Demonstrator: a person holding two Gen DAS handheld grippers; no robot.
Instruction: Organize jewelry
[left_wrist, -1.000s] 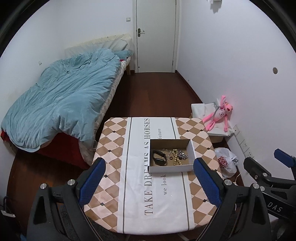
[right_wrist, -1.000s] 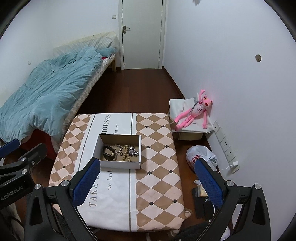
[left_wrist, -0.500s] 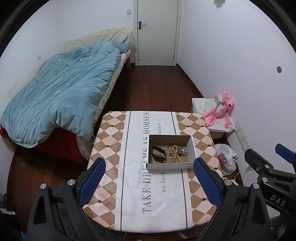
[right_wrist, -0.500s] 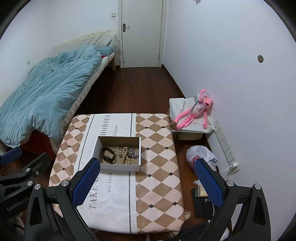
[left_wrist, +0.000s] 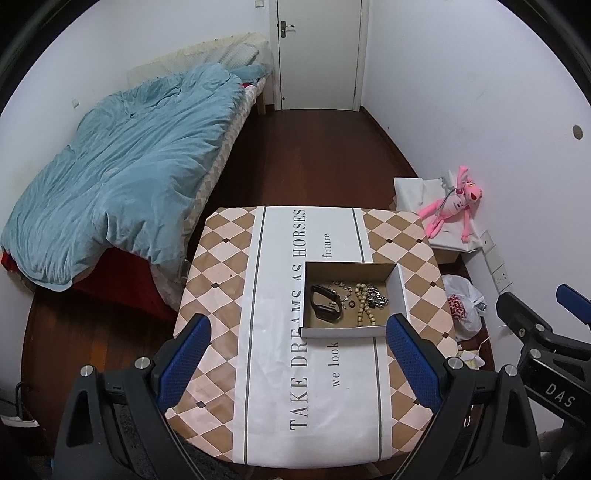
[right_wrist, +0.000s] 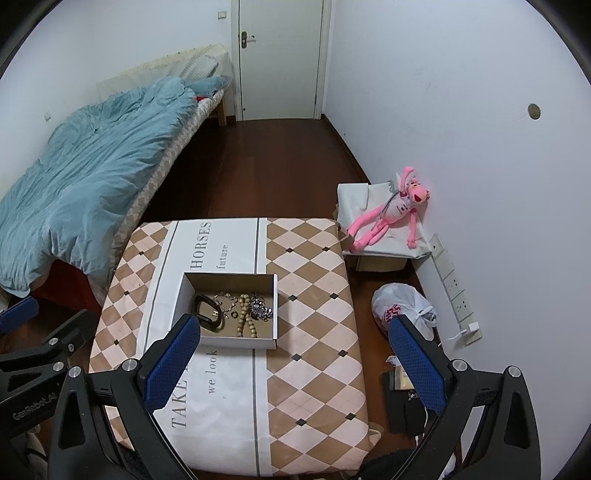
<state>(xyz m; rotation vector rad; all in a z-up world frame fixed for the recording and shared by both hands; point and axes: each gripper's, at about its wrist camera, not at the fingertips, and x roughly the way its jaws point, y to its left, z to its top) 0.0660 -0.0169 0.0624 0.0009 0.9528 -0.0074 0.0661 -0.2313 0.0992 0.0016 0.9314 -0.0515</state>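
Note:
An open cardboard box (left_wrist: 403, 295) (right_wrist: 275, 295) stands on the table with the checkered cloth (left_wrist: 280, 362) (right_wrist: 314, 332). Inside lie a black watch band (left_wrist: 325, 304) (right_wrist: 208, 314), a wooden bead string (left_wrist: 364, 306) (right_wrist: 245, 321), a silver chain (left_wrist: 341, 288) (right_wrist: 225, 301) and a silver cluster (left_wrist: 377, 298) (right_wrist: 260, 308). My left gripper (left_wrist: 297, 363) is open and empty, high above the table's near side. My right gripper (right_wrist: 291, 363) is open and empty, also high above the table, right of the box.
A bed with a blue duvet (left_wrist: 122, 173) stands left of the table. A pink plush toy (right_wrist: 391, 210) lies on a white-covered box by the right wall. A white plastic bag (right_wrist: 402, 308) and dark items (right_wrist: 402, 398) lie on the floor at right. A door (left_wrist: 319, 55) is at the back.
Both grippers have risen and pulled back a little, so the table and box look smaller and lower in view. Nothing in the box has moved.

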